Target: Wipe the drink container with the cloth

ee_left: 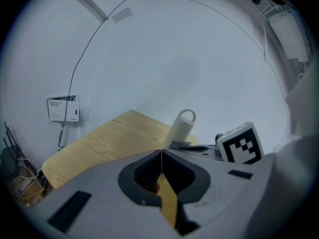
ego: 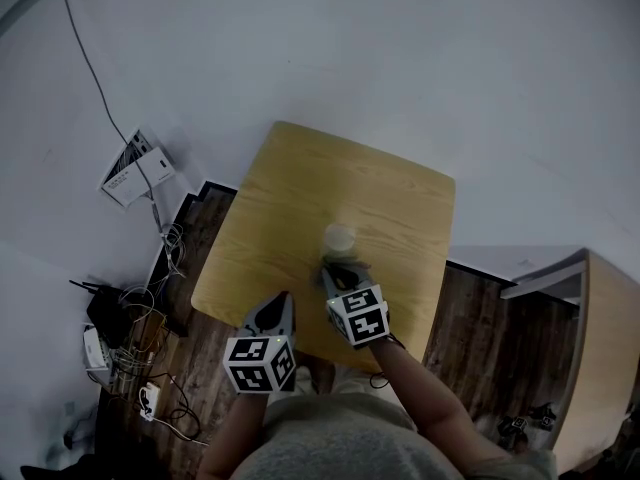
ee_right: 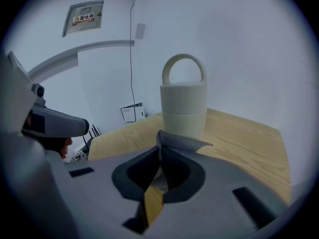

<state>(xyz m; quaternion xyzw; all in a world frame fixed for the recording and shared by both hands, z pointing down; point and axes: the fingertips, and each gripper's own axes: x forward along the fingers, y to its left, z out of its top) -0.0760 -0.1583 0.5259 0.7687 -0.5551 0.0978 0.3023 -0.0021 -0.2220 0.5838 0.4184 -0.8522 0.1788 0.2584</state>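
My right tool (ee_right: pixel 160 148) is clenched on a fold of grey cloth (ee_right: pixel 183 142), which juts out past the tips. Straight ahead, just beyond the cloth and seemingly not touching it, the drink container (ee_right: pixel 183 108) stands upright on the desk (ee_right: pixel 249 138). Its long axis is vertical and its loop-handled lid (ee_right: pixel 184 72) is on, so I cannot see what it holds. My left tool (ee_left: pixel 162 152) is closed on nothing near the desk's front edge, with the container further off to its right. The right one is nearer, and I judge a short push forward would lay the cloth on the container's wall.
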